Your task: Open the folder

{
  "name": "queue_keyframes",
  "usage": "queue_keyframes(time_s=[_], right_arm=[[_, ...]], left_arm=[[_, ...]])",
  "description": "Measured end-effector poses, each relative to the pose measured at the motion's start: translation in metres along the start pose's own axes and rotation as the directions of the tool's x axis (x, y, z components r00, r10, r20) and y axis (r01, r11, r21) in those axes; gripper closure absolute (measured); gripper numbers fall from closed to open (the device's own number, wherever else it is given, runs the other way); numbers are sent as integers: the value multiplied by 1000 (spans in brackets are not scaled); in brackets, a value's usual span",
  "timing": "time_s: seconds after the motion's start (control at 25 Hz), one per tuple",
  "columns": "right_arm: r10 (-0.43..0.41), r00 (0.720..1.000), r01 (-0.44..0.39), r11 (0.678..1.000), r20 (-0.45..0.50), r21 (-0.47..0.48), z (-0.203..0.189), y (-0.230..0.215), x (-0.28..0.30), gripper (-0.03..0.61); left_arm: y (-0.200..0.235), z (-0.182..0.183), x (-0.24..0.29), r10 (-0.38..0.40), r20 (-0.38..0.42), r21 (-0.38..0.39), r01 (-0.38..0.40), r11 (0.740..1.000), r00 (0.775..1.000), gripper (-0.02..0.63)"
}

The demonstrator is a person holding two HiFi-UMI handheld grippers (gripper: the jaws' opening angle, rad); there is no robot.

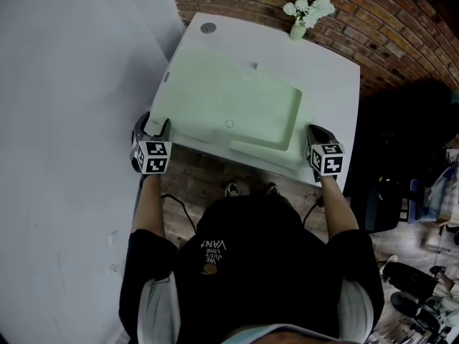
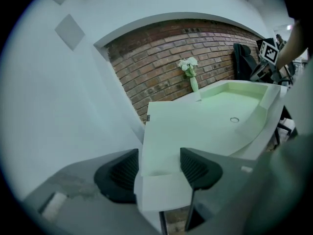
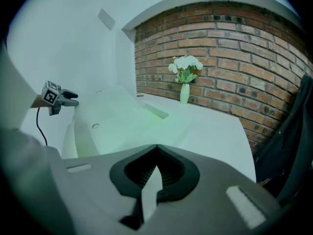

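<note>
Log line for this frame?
folder flat on table | left tool open, at folder corner | right tool shut, at table corner

We see a pale green folder (image 1: 237,102) on a white table (image 1: 333,77), white flowers (image 1: 308,2) in a pale green vase (image 1: 297,31) at its far edge, and a red-brown brick wall (image 1: 387,27) beyond.

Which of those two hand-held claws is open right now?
The left gripper: its jaws stand apart at the near corner of the table. The right gripper has jaws meeting at their tips.
</note>
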State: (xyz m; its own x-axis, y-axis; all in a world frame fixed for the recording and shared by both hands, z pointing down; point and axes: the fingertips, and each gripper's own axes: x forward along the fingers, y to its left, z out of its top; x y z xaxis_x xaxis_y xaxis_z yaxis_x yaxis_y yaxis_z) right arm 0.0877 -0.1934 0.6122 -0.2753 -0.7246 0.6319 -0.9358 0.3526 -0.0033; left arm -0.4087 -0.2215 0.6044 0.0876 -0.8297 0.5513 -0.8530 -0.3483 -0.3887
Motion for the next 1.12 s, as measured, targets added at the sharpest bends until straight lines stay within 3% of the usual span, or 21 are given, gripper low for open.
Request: queue_keyframes(time_s=[0.4,1.12], right_arm=[[54,999,-54,998,-1,-17,1,2,0,577],[168,980,-164,986,109,-41,29,15,-15,577]], left_arm=[[-12,35,-31,31,52,11,-31,999,998,348],[-42,71,-68,69,103,-1,-69,998,992,348]])
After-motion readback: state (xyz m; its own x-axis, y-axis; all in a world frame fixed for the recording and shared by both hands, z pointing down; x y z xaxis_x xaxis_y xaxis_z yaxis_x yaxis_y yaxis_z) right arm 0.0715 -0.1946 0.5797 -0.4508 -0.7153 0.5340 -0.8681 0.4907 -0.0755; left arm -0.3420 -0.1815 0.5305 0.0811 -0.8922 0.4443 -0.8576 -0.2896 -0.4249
